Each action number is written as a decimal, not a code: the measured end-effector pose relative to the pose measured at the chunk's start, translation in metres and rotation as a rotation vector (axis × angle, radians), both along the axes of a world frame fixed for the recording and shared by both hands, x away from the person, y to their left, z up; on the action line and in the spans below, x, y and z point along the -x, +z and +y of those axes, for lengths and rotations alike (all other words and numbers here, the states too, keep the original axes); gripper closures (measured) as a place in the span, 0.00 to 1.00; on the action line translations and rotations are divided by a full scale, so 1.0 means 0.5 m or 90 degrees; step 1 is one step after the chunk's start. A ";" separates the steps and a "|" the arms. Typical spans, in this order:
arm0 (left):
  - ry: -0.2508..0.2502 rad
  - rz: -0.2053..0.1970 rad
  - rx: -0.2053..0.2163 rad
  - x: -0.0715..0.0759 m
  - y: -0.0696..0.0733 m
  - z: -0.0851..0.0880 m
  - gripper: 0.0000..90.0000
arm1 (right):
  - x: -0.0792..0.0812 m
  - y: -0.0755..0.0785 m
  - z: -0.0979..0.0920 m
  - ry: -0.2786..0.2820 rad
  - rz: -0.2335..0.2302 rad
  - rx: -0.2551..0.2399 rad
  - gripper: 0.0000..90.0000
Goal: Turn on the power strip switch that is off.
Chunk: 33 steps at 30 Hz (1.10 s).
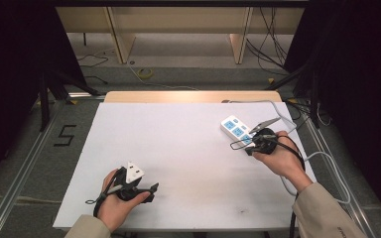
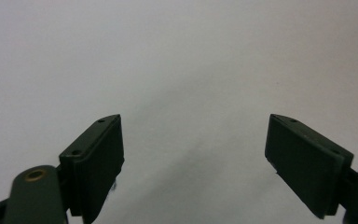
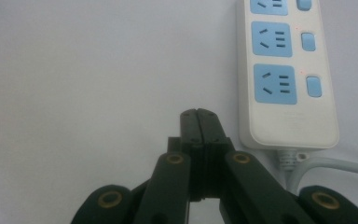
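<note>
I'm seeing the glossy white plastic power strip with pale blue sockets (image 3: 286, 70) lying on the matte white surface (image 1: 188, 148) near its right edge, just beside my right claw (image 3: 198, 122), whose black jaws are pressing together on nothing. My left claw (image 2: 193, 154) is resting low near the front edge, jaws standing wide apart and holding nothing, the hand gripping its body.

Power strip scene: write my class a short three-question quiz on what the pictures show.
1. True or false: the right tool grips the power strip.
2. How do the left tool's jaws stand? A) pressed together B) wide apart, nothing between them C) closed on a cable
3. What colour are the socket faces on the power strip?

Key: 1. False; its jaws are shut on nothing, beside the strip. 2. B. 3. Blue.
</note>
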<state>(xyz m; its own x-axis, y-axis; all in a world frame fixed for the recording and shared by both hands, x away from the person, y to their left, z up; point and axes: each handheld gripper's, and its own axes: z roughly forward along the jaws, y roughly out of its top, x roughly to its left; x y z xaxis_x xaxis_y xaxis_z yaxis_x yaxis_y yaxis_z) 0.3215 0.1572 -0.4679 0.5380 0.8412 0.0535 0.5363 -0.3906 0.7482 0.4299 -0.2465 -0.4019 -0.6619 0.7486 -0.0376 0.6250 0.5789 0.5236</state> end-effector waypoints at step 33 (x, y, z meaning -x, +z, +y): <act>0.000 -0.001 -0.001 -0.001 0.000 -0.001 0.21 | -0.082 0.010 0.007 -0.036 0.003 0.012 1.00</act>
<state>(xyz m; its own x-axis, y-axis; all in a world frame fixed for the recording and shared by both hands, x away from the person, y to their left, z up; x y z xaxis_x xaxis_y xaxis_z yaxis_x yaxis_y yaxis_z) 0.3219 0.1566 -0.4681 0.5375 0.8414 0.0561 0.5348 -0.3916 0.7488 0.4710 -0.2428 -0.3968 -0.6184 0.7843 -0.0485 0.6598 0.5518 0.5101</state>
